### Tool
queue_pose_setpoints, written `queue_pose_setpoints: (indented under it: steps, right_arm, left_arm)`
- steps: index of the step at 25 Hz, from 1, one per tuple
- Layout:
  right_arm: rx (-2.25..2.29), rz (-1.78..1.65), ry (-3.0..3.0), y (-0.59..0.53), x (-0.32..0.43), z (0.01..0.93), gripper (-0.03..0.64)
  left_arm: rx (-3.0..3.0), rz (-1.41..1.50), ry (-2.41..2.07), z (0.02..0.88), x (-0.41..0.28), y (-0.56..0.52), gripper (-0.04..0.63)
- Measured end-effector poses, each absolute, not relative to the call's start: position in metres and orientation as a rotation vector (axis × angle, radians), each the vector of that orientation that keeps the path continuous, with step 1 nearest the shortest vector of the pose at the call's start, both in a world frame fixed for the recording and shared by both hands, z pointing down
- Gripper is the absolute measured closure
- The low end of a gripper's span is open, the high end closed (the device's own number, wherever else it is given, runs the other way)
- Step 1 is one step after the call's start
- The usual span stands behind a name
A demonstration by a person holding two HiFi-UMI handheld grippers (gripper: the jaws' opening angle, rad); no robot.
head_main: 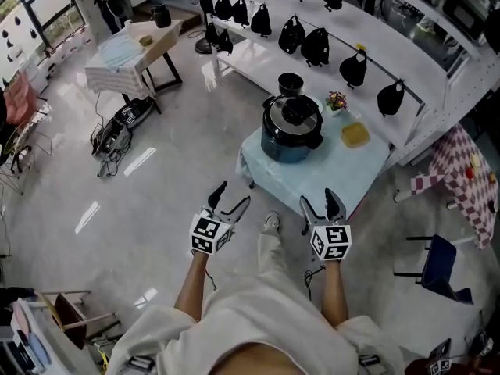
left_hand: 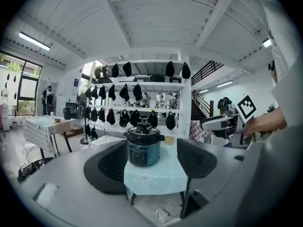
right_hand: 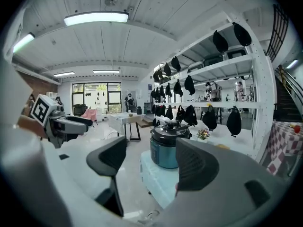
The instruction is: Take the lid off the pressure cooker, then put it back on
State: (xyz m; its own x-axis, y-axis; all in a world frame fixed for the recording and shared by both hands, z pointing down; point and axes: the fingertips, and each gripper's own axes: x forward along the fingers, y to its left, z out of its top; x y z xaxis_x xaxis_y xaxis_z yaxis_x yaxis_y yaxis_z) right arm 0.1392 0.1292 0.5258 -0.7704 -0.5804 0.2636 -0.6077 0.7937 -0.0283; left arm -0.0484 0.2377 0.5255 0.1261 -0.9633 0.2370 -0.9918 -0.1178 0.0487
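Head view shows the cooker [head_main: 291,135], lid [head_main: 292,112] on, sitting on the small table [head_main: 344,176] far ahead of the left gripper [head_main: 233,194] and right gripper [head_main: 317,198], both wide open and empty, so seemingly nothing is begun: lifting and refitting are both left.

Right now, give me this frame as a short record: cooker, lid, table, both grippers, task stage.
pressure cooker: upright on table
lid: seated on the cooker
table: small, light-blue cloth
left gripper: jaws apart, empty, short of the table
right gripper: jaws apart, empty, short of the table
task stage: lid not yet touched
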Motion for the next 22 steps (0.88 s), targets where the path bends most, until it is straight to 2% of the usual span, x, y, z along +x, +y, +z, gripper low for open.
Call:
queue_pose_setpoints:
  steps: [13, 22]
  right_arm:
    - [0.868, 0.128, -2.830, -0.105, 0.052, 0.475, 0.310]
    - [0.868, 0.175, -2.844, -0.191, 0.027, 0.478, 0.308]
  left_arm:
    - [2.213, 0.201, -2.024, 0.469, -0.122, -0.008, 0.285]
    - [2.226, 0.229, -1.999, 0.476, -0.143, -0.105, 0.285]
